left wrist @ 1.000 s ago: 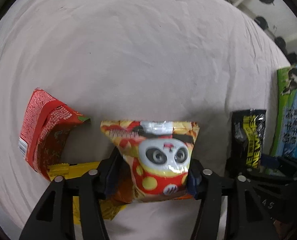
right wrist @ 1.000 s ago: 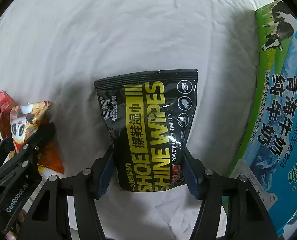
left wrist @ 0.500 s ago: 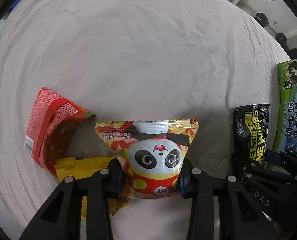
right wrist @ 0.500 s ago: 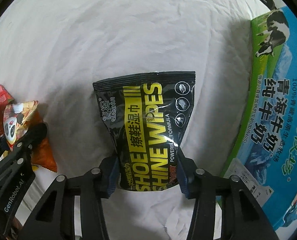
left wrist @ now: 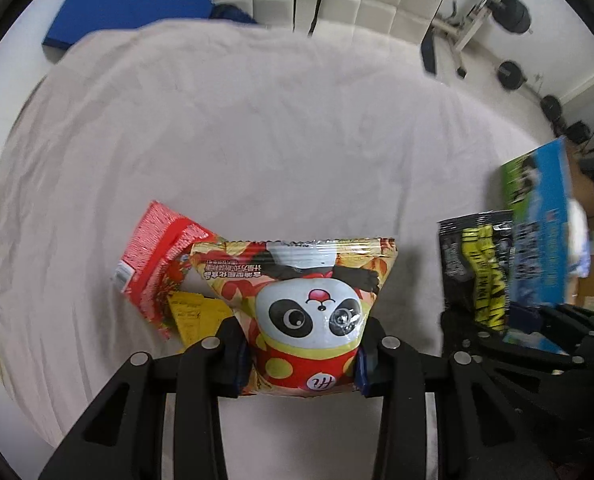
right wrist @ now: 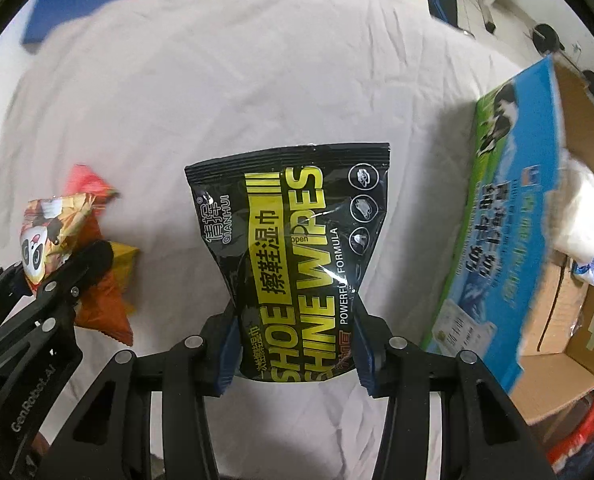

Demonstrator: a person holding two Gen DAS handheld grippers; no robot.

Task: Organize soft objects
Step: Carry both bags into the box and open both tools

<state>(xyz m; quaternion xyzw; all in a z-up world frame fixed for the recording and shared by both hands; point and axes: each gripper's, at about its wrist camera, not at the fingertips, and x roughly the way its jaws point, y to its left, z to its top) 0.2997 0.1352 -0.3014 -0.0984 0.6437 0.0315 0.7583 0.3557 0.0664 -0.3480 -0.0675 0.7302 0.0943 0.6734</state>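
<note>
Item 1: your left gripper (left wrist: 301, 364), jaws closed on the lower part of the panda snack bag (left wrist: 307, 312). The bag sits between the blue pads, printed face toward the camera, its sealed top edge pointing away over the white sheet (left wrist: 257, 128). From the right wrist view the same bag (right wrist: 45, 232) shows at the far left, in the left gripper (right wrist: 57, 264).

Item 2: your right gripper (right wrist: 293, 356), jaws closed on the bottom of the black shoe shine wipes pack (right wrist: 293, 240). The pack is pinched in at the pads and fans wider toward its top seal. In the left wrist view it (left wrist: 477, 264) appears blurred at the right.

Item 3: red snack packet (left wrist: 157, 256), lying on the sheet just left of the panda bag and partly behind it.

Item 4: yellow packet (left wrist: 197, 316), beneath the red one and next to your left gripper's left finger.

Item 5: orange packet (right wrist: 105, 304), beside the left gripper in the right wrist view.

Item 6: green-and-blue milk carton box (right wrist: 513, 216), to the right of the wipes pack, open, with a white bundle (right wrist: 581, 216) inside.
</note>
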